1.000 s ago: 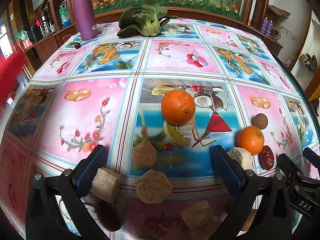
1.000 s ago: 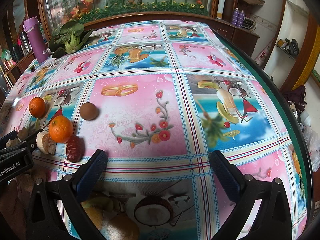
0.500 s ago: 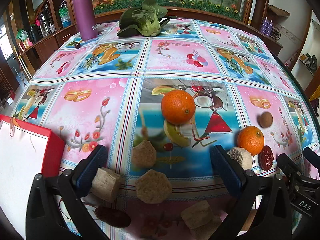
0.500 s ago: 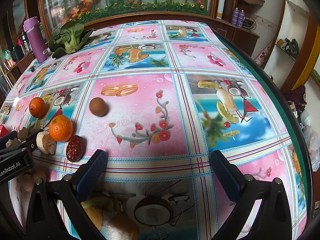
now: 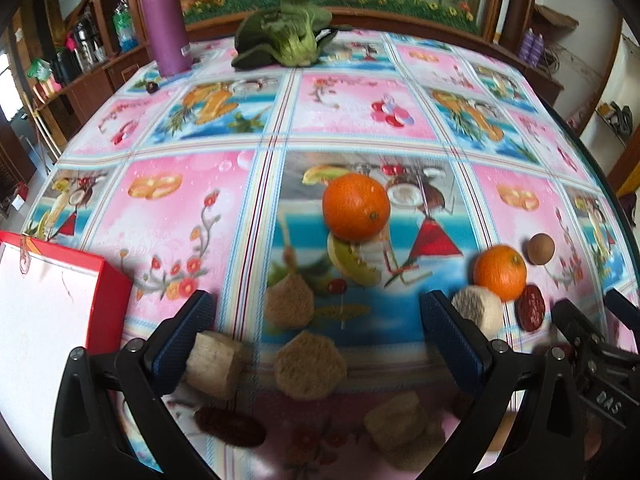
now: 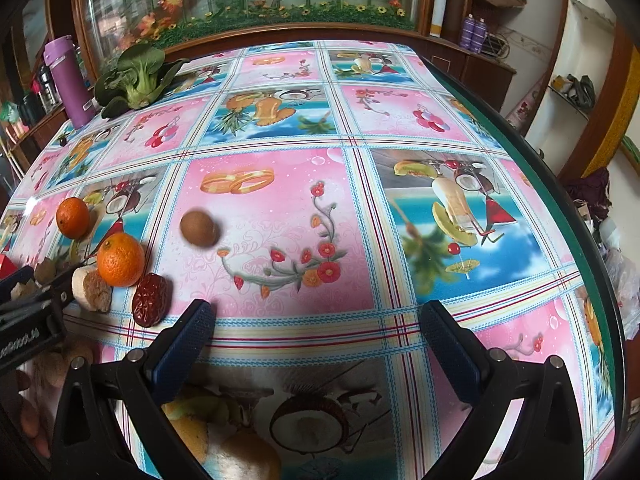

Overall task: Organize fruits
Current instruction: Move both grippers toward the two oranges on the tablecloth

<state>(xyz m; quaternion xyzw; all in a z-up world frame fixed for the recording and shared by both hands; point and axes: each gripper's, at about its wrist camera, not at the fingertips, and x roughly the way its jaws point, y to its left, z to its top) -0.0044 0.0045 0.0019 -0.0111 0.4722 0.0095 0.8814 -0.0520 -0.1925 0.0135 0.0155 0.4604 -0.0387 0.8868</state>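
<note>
The fruits lie loose on a table (image 6: 400, 320) covered with a bright cloth of pink and blue printed squares. A large orange (image 5: 355, 206) sits near the middle of the left wrist view, well apart from a smaller orange (image 5: 500, 272) to its right. That smaller orange touches a pale round chunk (image 5: 478, 311) on one side and has a red date (image 5: 530, 313) just beside it on the other; a small brown round fruit (image 5: 540, 249) lies just beyond, apart from them. Nearer the left tongs (image 5: 316, 340) are several tan, cork-like chunks (image 5: 310, 364), and a second red date (image 5: 230, 426) lies low in that view. The left tongs are spread wide with nothing between the pads; one chunk (image 5: 214, 364) lies right by the left pad, though contact cannot be told. The right tongs (image 6: 316, 340) are likewise spread wide over bare cloth, holding nothing, with the fruit cluster off to their left. A red-edged white box (image 5: 48, 320) stands at the left edge of the table. At the far end are a purple bottle (image 5: 164, 16) and a leafy green vegetable (image 5: 288, 38).
</note>
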